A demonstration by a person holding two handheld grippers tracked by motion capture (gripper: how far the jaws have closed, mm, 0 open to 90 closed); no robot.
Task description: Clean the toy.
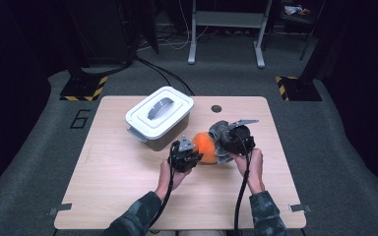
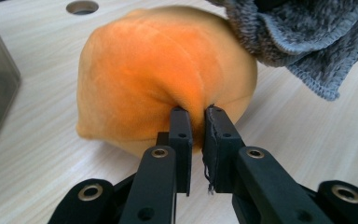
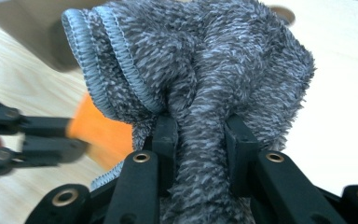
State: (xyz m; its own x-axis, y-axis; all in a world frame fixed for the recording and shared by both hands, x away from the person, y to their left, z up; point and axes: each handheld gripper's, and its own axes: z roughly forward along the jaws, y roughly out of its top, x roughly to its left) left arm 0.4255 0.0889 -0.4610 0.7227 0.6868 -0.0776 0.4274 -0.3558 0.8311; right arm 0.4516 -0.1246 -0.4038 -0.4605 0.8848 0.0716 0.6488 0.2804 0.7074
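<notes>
Pinching the near face of the orange plush ball with my left gripper, I have its jaws nearly together on a fold of the fabric — the ball sits on the table directly ahead of that gripper, between it and my right one. My right gripper is clamped on a bunched grey cloth, which hangs against the ball's far upper side, touching it. So the cloth lies just across the ball from my left gripper, and the right hand is the nearer one for any wiping. The white lidded box stands close by, beyond and left of the ball. I judge the next move is drawing the cloth over the ball while the left gripper steadies it.
</notes>
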